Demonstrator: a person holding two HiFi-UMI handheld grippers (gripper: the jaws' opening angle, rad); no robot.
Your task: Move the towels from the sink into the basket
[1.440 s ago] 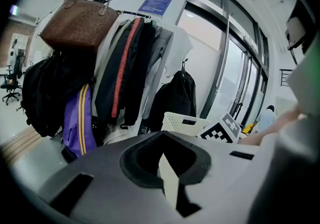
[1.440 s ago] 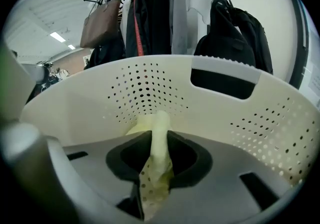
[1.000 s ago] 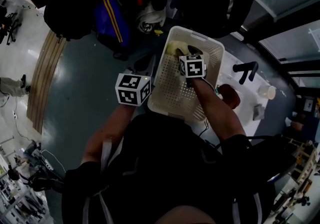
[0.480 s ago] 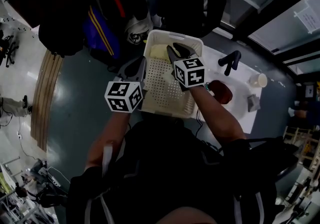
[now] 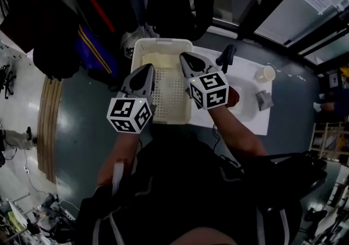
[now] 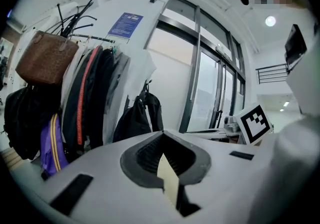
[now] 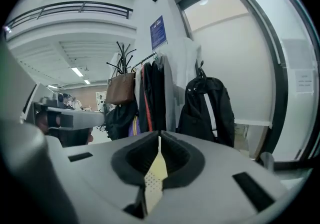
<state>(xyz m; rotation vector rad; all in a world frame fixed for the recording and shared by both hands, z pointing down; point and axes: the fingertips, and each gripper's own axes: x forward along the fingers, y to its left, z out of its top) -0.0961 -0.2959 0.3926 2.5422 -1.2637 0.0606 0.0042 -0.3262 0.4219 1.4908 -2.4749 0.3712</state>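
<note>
Claws first: both hang over the basket (image 5: 174, 108), pointing away from me. The right claw (image 5: 188, 61) has just been closing. Its jaws now stand together on nothing, and only a sliver of perforated basket shows through the slit. The left claw (image 5: 146, 70) is pinched to the same thin slit and is also empty.

A pale towel (image 5: 162, 59) lies at the basket's far end, just ahead of and below both tips. The basket's long side runs away from me.

The table (image 5: 248, 118) with the black tap (image 5: 226, 57) sits to the basket's right, so the right claw is nearer for any further pick. I can't tell whether the red shape (image 5: 235, 96) past the right cube is a towel.
</note>
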